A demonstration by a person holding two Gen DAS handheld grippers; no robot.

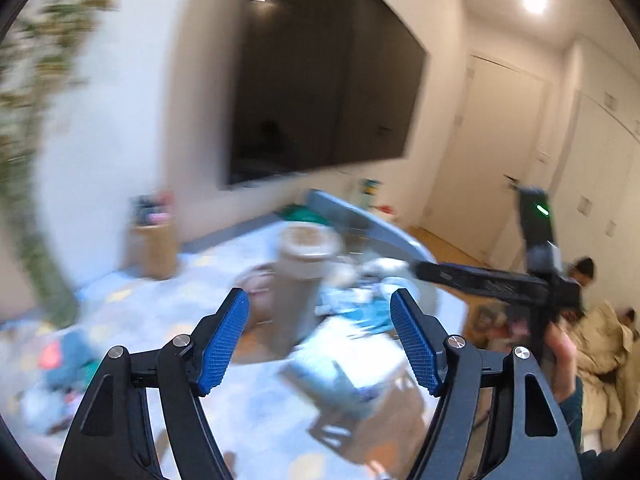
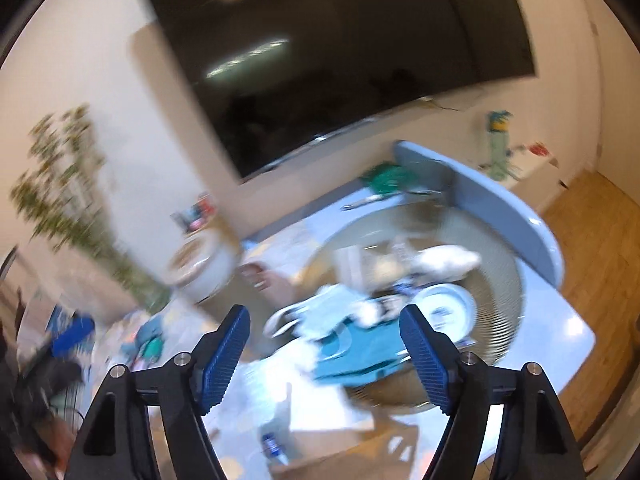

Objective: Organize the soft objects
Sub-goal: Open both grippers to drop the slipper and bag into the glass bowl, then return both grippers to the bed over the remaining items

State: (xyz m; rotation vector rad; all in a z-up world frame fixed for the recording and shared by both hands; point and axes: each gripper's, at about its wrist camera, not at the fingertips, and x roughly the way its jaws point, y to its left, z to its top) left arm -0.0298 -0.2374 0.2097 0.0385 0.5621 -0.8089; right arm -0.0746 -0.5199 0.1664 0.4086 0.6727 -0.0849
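Nearest my lens, the left gripper point(image 1: 320, 344) has its blue pads standing well apart with nothing between them, only blurred floor clutter showing through the gap; the right gripper point(image 2: 325, 358) reads the same, jaws wide and empty, which I judge is the posture for reaching a next item rather than carrying one. Both views are smeared, so details are soft. Just beyond the right gripper's tips lies the pile of soft things: a teal cloth point(image 2: 360, 350) with pale and white fabric heaped on it, sitting at the near rim of a round ribbed basket point(image 2: 496, 280). The cloth seems half in, half over the rim, though I cannot tell for sure through the blur. Deeper in the basket rests a white soft piece point(image 2: 448, 262), already gathered, I'd guess. The basket stands on a pale blue play mat point(image 2: 576, 328), toward its right edge where bare wood floor begins. Left of the basket a tall beige canister point(image 1: 304, 272) stands upright on the mat, and more loose cloth items point(image 1: 64, 356) lie scattered near the mat's left edge, likely still to be collected. From the left view, the right gripper's black body point(image 1: 492, 280) shows held in a hand point(image 1: 560, 352) at the far right. Behind everything, a wicker bin point(image 1: 154, 248) sits against the wall under a large dark screen point(image 1: 320, 80), with a leafy plant point(image 2: 68, 188) at the left.
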